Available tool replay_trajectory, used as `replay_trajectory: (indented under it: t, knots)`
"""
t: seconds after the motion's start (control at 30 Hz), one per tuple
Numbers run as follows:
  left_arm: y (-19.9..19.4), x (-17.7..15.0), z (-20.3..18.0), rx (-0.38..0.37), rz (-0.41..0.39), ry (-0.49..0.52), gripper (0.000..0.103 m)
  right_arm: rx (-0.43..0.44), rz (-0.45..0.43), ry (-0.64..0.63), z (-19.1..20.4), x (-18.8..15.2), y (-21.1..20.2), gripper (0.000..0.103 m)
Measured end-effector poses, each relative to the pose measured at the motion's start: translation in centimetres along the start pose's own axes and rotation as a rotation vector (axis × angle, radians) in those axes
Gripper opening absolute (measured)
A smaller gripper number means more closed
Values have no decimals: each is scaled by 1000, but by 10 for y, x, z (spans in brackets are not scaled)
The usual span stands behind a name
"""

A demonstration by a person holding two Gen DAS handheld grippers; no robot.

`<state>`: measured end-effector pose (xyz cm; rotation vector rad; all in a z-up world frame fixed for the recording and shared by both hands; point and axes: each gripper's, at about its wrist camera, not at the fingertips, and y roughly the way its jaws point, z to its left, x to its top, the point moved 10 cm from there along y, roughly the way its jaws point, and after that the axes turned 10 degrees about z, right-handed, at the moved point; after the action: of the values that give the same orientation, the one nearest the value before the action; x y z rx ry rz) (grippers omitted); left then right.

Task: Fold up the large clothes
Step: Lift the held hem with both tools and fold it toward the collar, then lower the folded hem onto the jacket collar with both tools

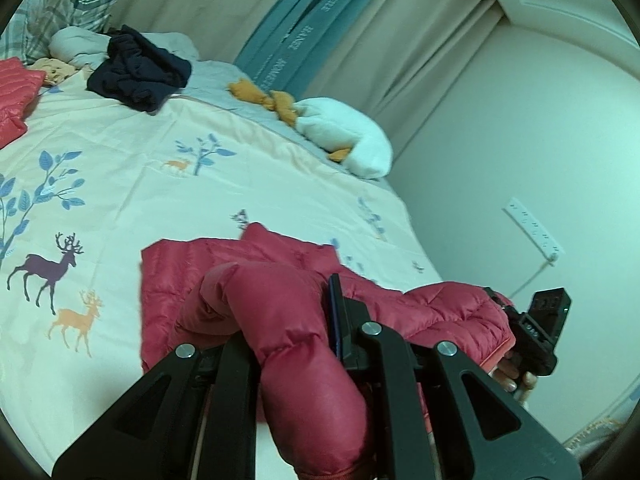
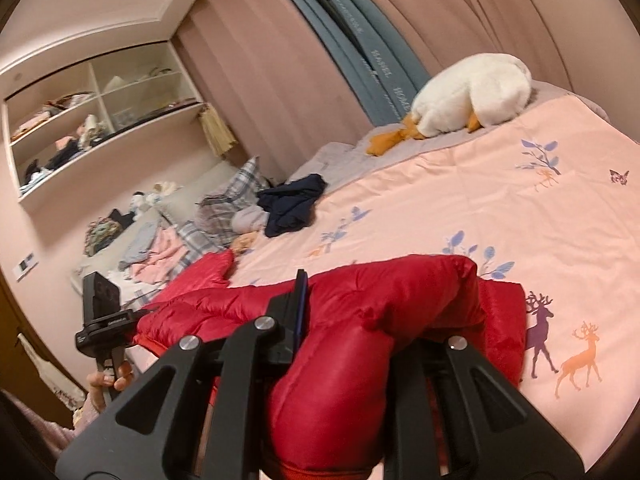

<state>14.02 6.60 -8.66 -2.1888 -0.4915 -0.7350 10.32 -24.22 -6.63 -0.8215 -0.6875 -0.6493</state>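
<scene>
A red puffy down jacket (image 1: 280,276) lies on the near part of the bed, partly folded; it also shows in the right wrist view (image 2: 400,292). My left gripper (image 1: 296,332) is shut on a thick red sleeve or edge of the jacket, which bulges between its fingers. My right gripper (image 2: 348,332) is shut on another bunched part of the same jacket. The right gripper also shows in the left wrist view (image 1: 536,332), held by a hand at the jacket's right end. The left gripper also shows in the right wrist view (image 2: 104,320) at the jacket's left end.
The bed has a pale cover (image 1: 168,200) printed with deer and blue leaves. A dark navy garment (image 1: 140,72) is heaped at the far side, with a white goose plush (image 1: 348,136), plaid pillows (image 1: 52,12) and another red item (image 1: 16,96). Curtains and a wall lie beyond.
</scene>
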Motion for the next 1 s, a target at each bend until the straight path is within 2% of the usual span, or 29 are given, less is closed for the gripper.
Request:
replay_trajectory:
  t: [0.4, 0.77, 1.0]
  knots:
    - [62, 18, 40, 130, 79, -40, 12, -132, 71, 46, -51, -1, 55, 17]
    - [102, 22, 58, 263, 131, -19, 14, -196, 125, 99, -86, -2, 90, 17]
    - [117, 22, 66, 307, 155, -8, 17, -226, 153, 120, -99, -7, 104, 17]
